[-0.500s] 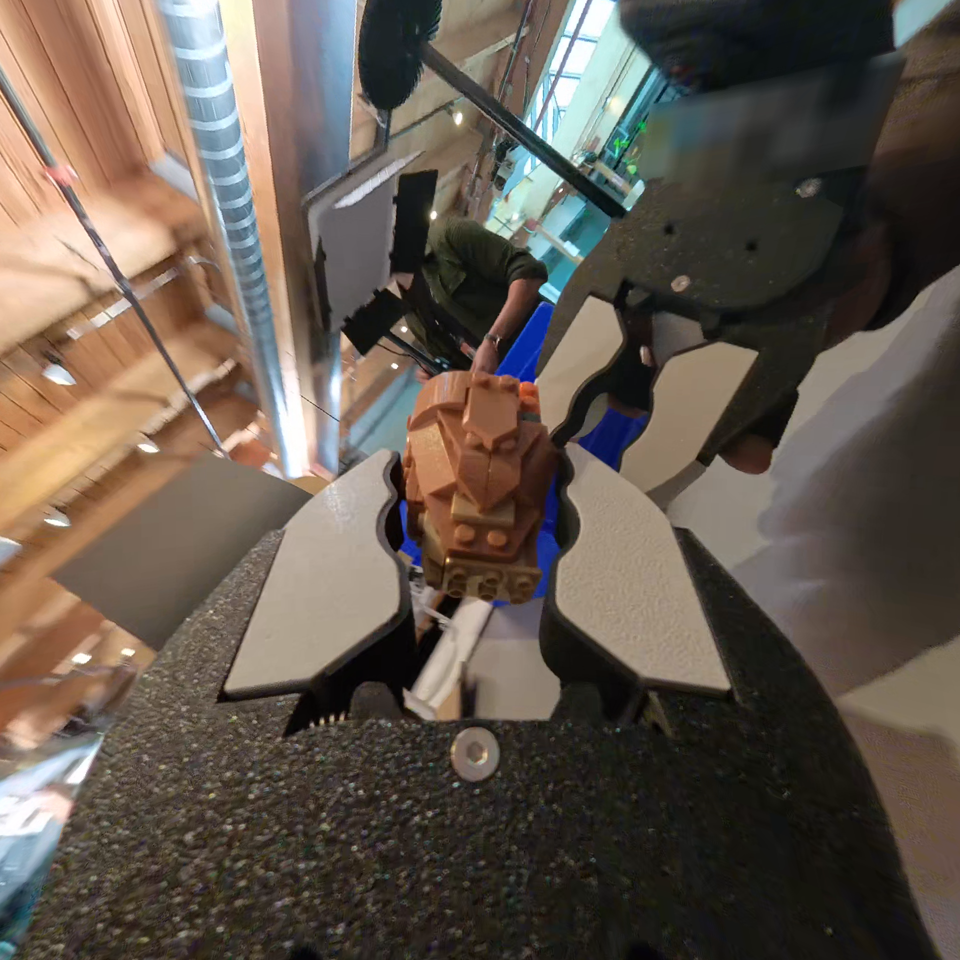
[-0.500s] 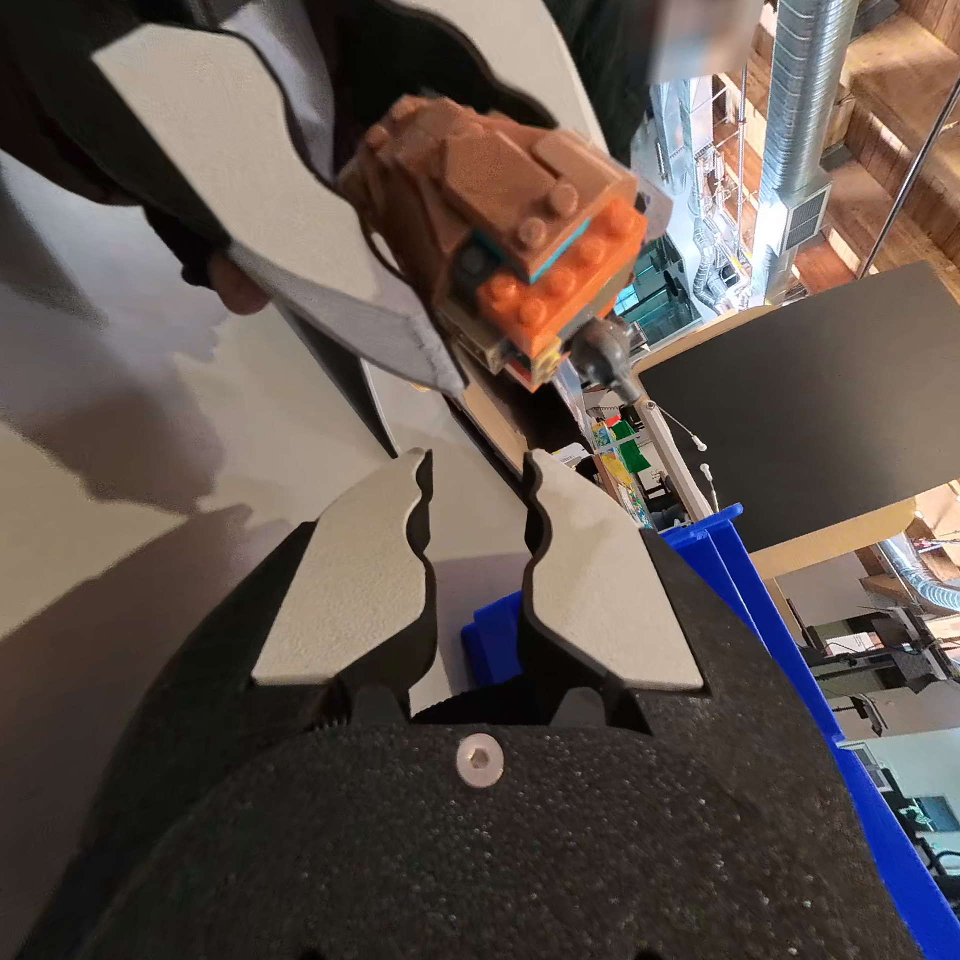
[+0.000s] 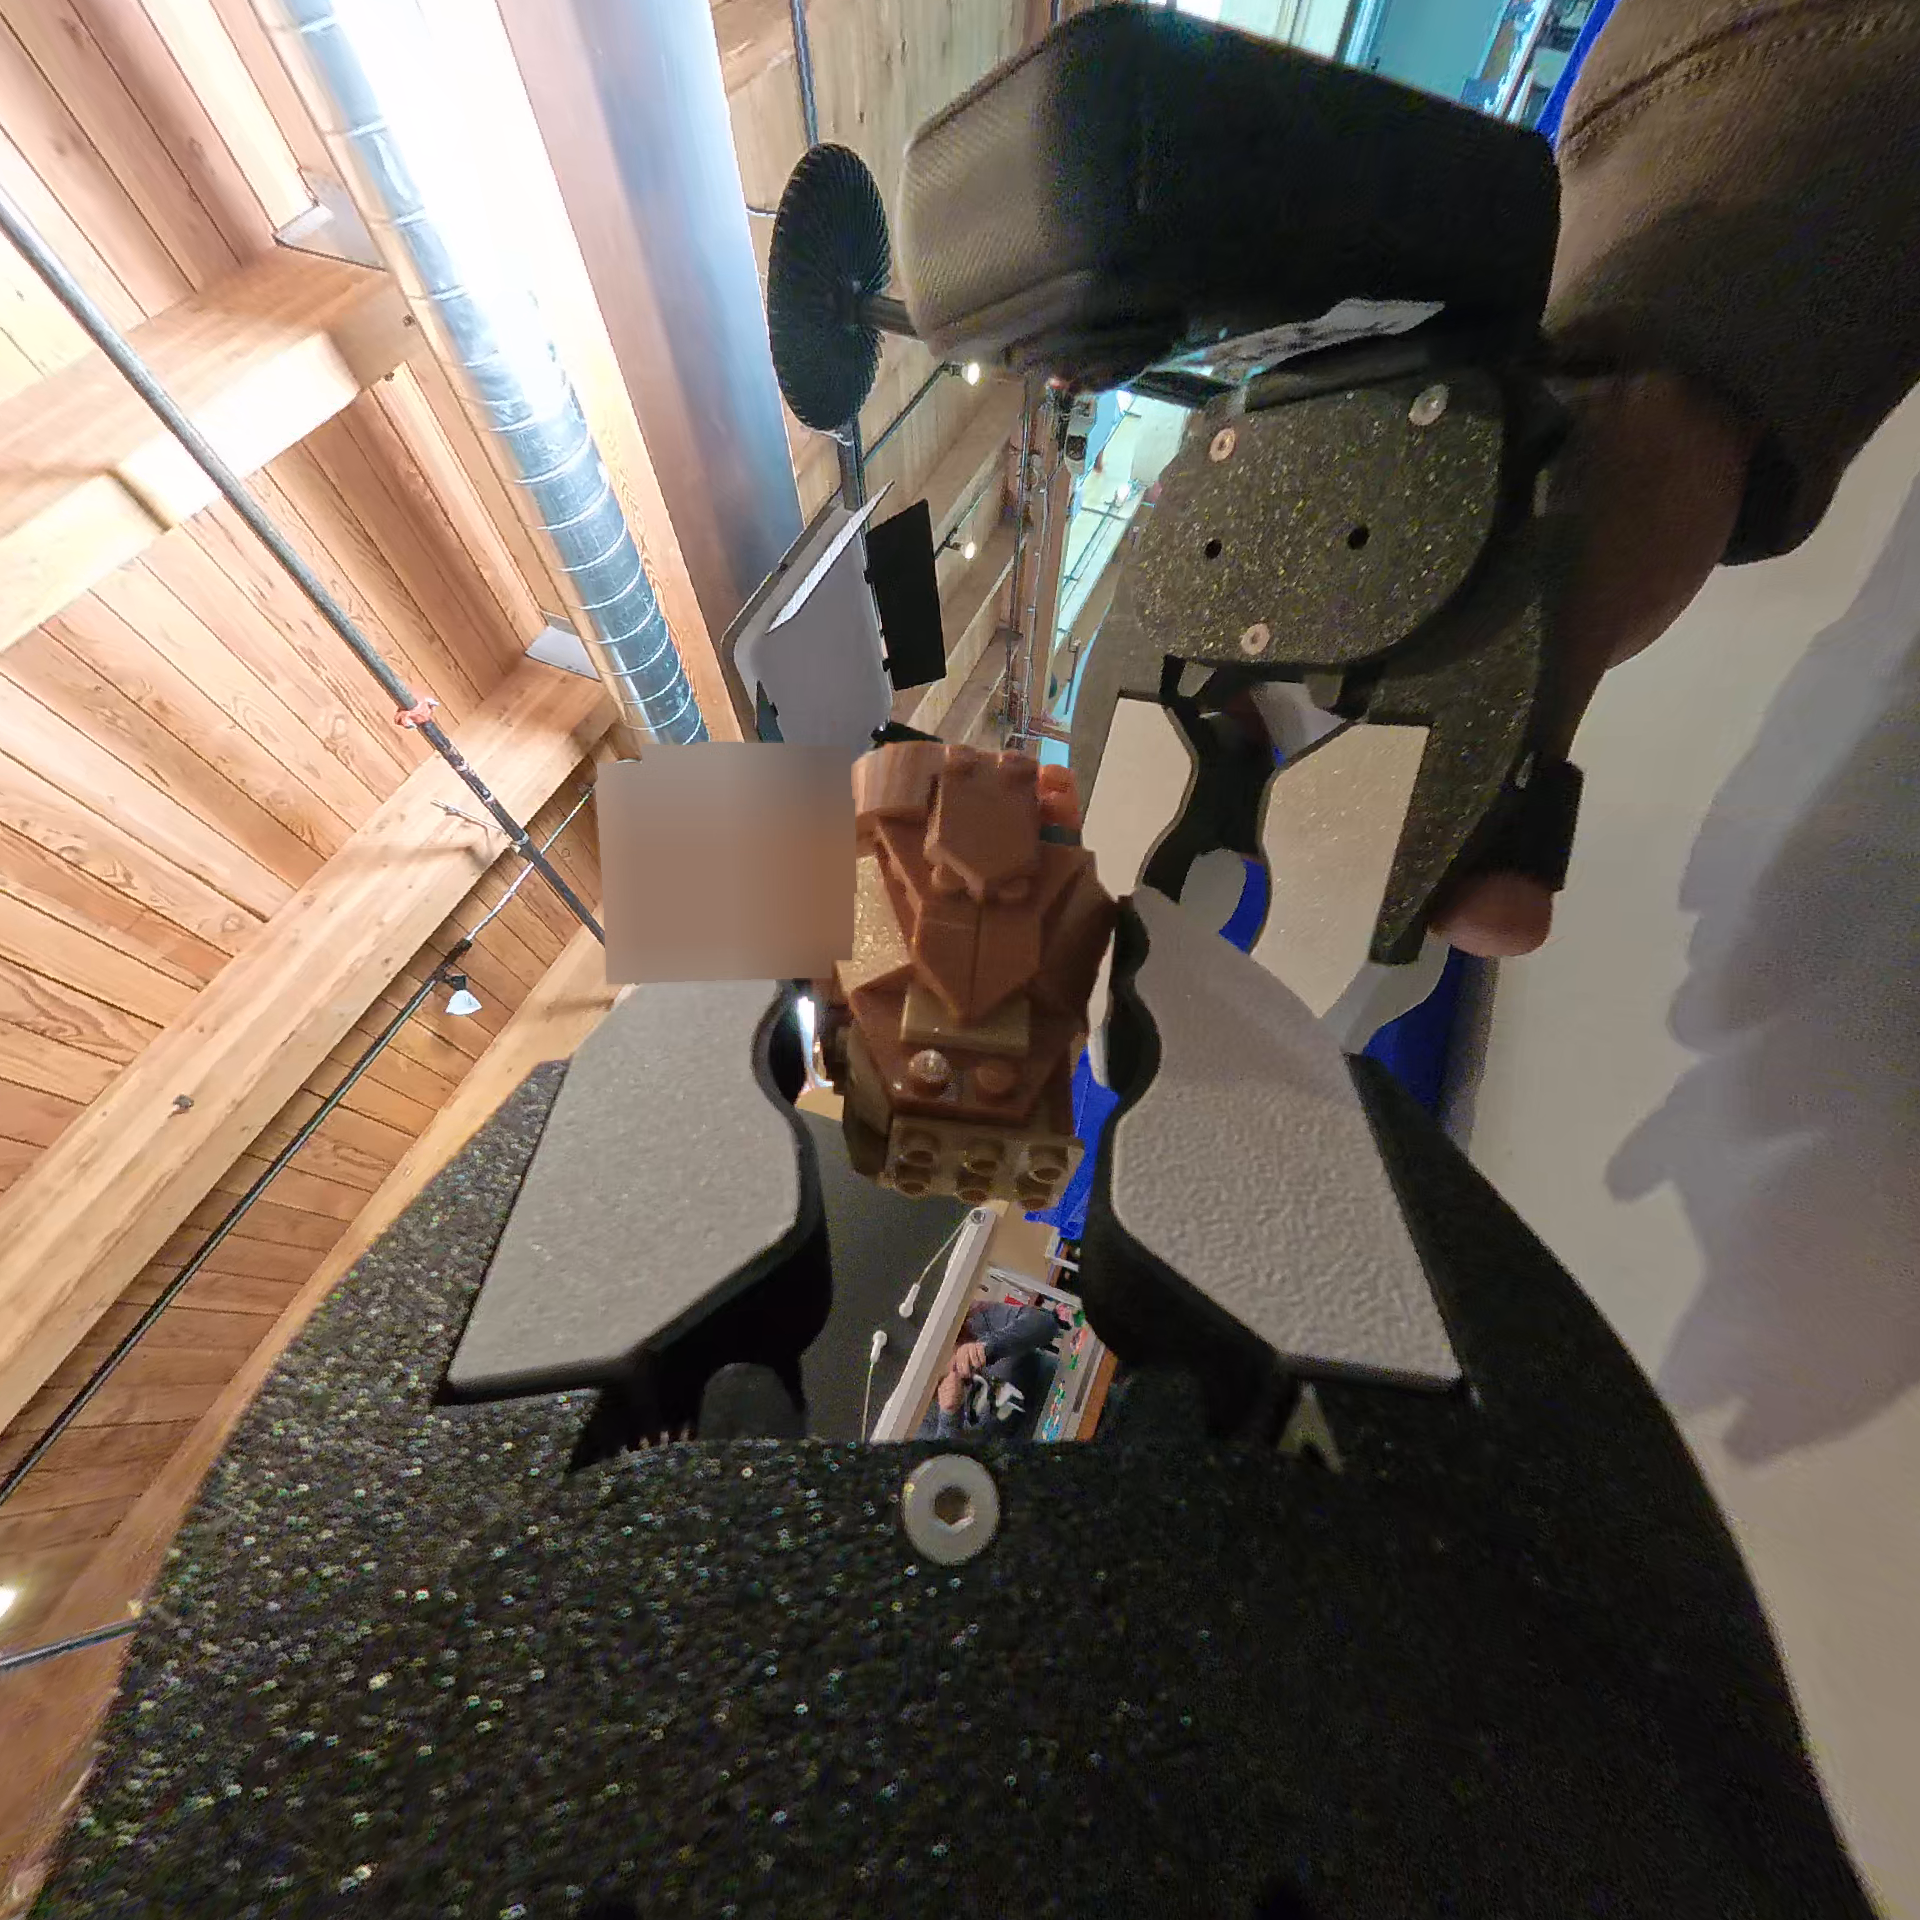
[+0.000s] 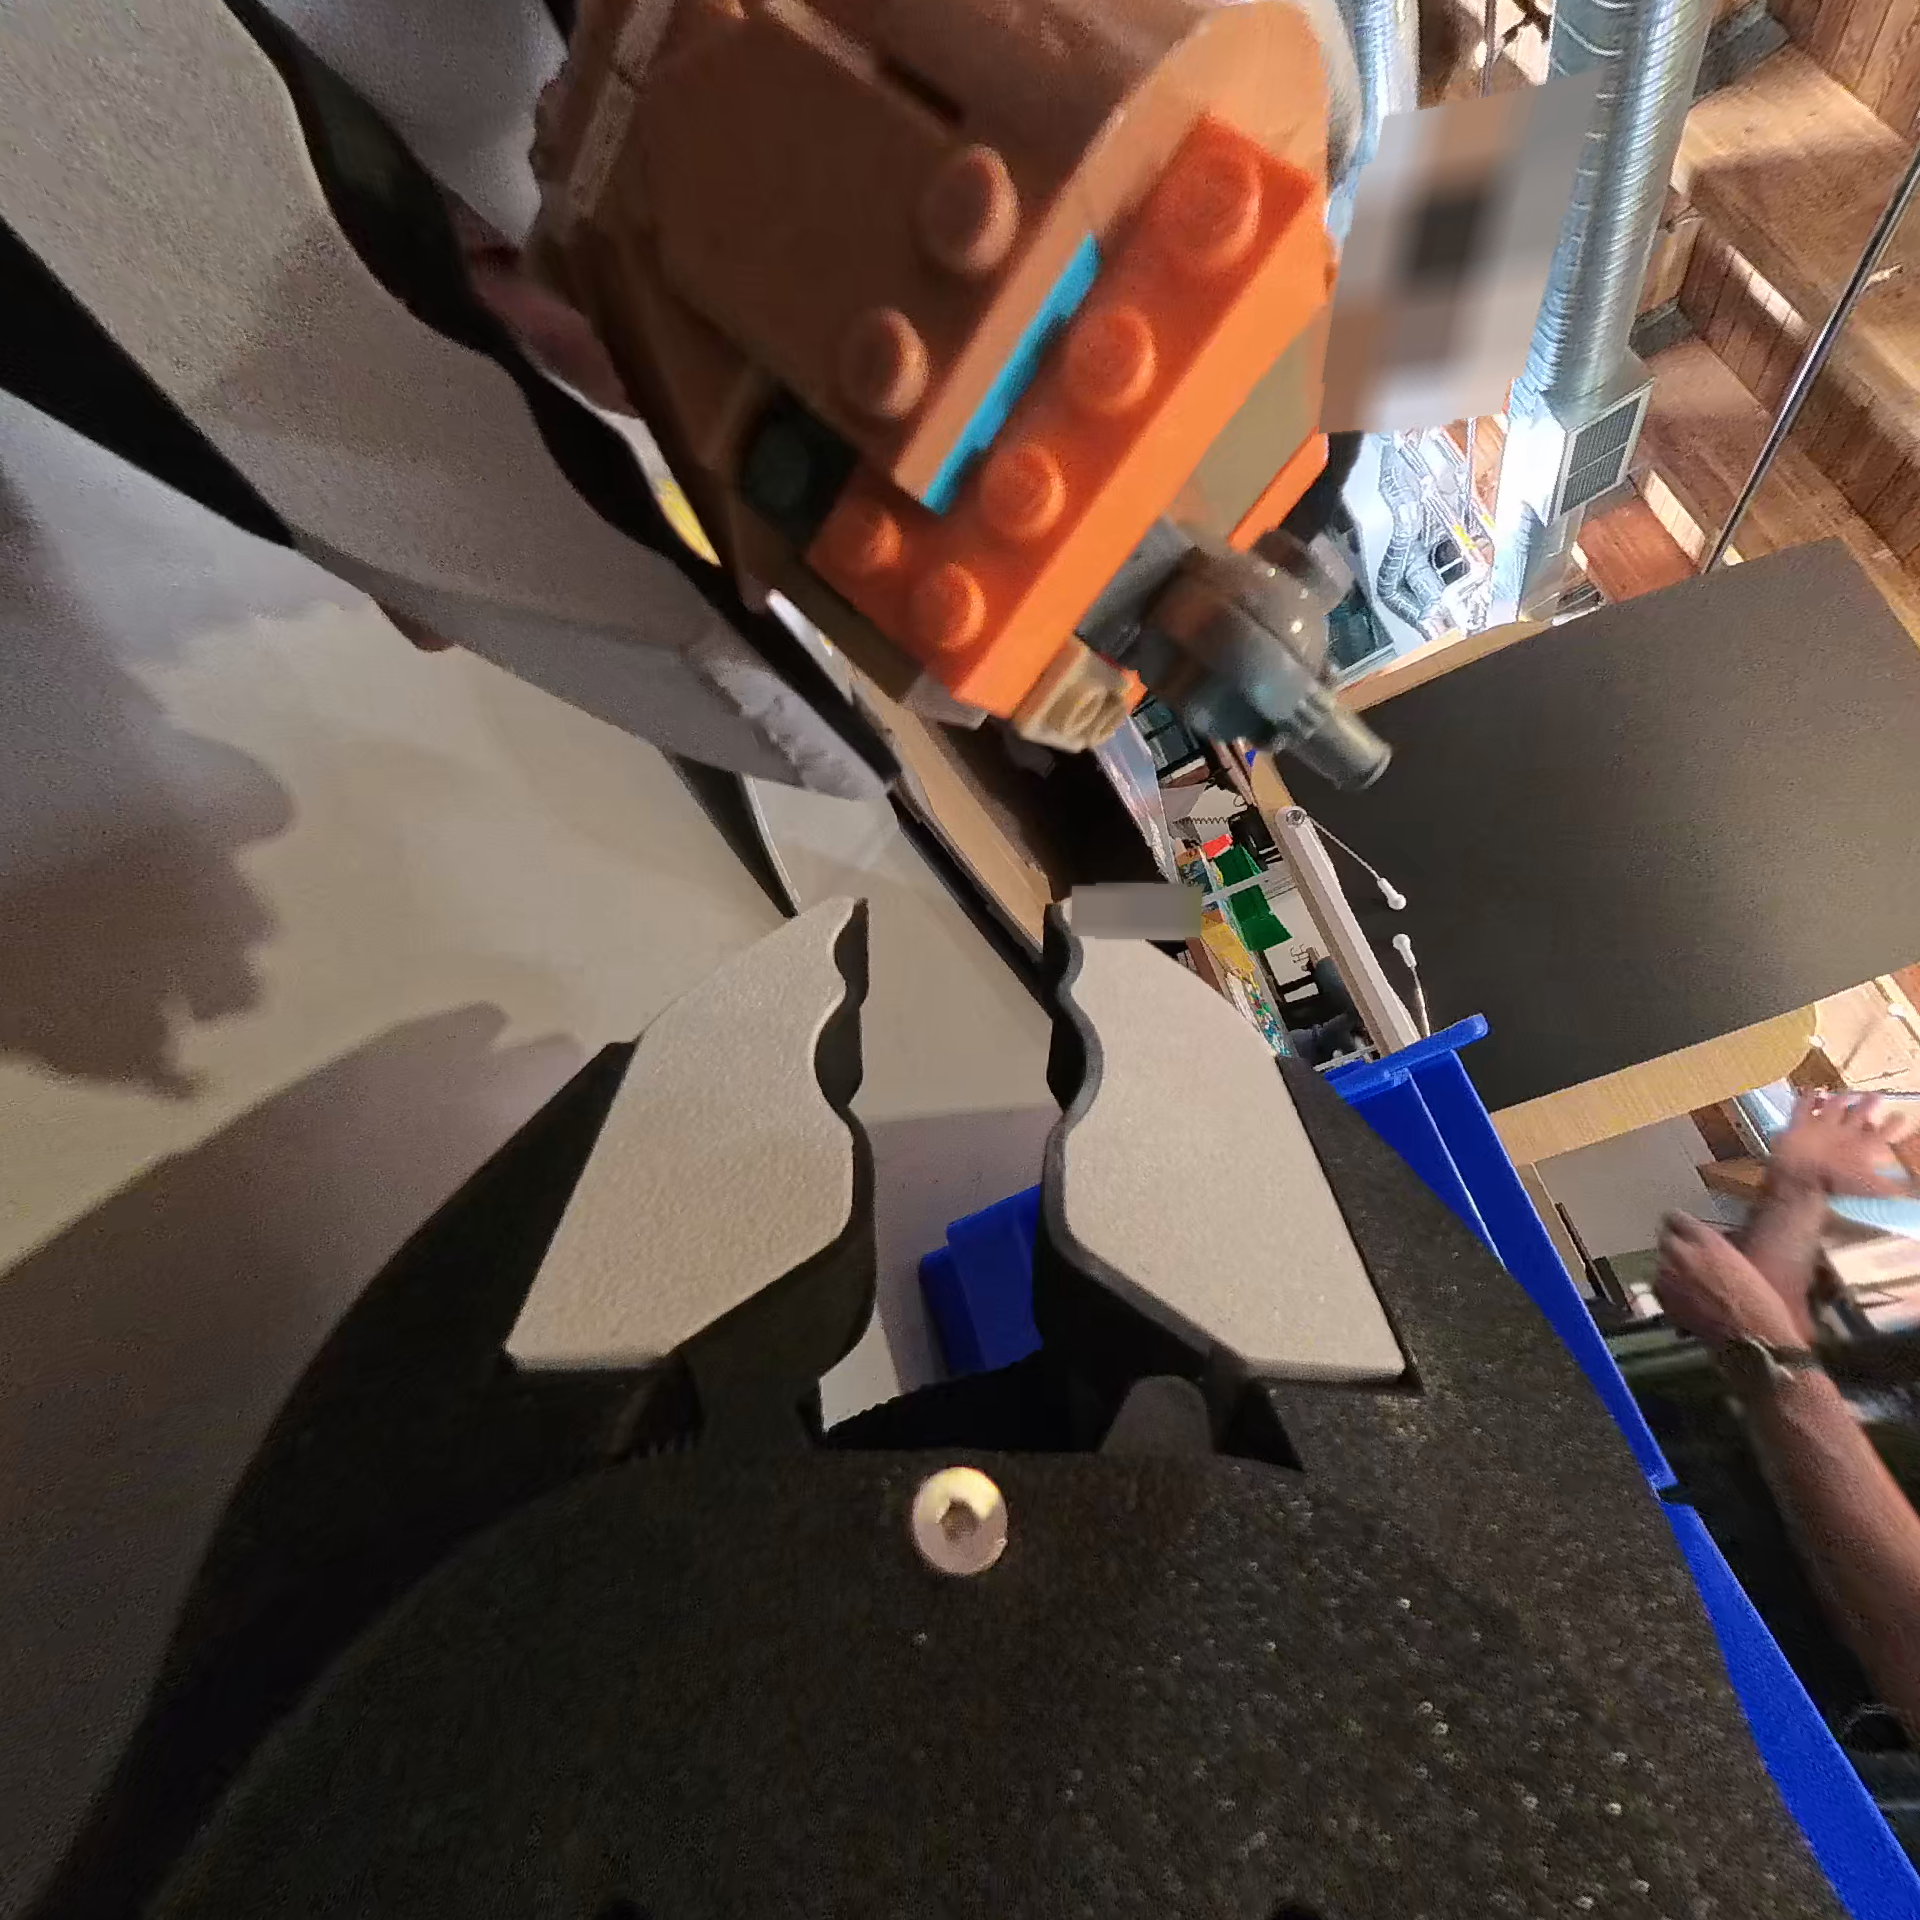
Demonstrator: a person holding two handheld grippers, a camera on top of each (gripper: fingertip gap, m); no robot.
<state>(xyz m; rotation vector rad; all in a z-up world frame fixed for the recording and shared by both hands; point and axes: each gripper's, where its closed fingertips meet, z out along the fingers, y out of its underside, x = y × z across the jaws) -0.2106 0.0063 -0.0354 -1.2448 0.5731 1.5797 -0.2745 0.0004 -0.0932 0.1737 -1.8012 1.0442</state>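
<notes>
Tongs on the left (image 3: pixel 951 977) pinch a brown brick model (image 3: pixel 971 1081) between their grey fingers (image 3: pixel 1247 1174), gripping it at its sides; the model is held up in the air, clear of the white desk (image 3: pixel 1714 1039), with its studded base toward the camera. From the right wrist view the same model (image 4: pixel 935 312) fills the top of the picture, blurred by nearness; it shows an orange studded brick (image 4: pixel 1091 395), a thin turquoise strip and a dark grey peg (image 4: pixel 1247 644) jutting from its lower end. Right tongs (image 4: pixel 956 920) are spread with nothing between them; their tips sit just below the model and apart from it; through the gap show the desk and a corner of a blue bin (image 4: pixel 1455 1143), which stands beside them. In the left wrist view the right tongs hang near the model's far end, held by a hand (image 3: pixel 1496 914) in a dark sleeve. Behind stand a black panel (image 4: pixel 1610 831), a ribbed metal duct (image 3: pixel 540 447) and wooden planking (image 3: pixel 208 831); another person's hands (image 4: pixel 1745 1278) show at the right edge, well apart.
</notes>
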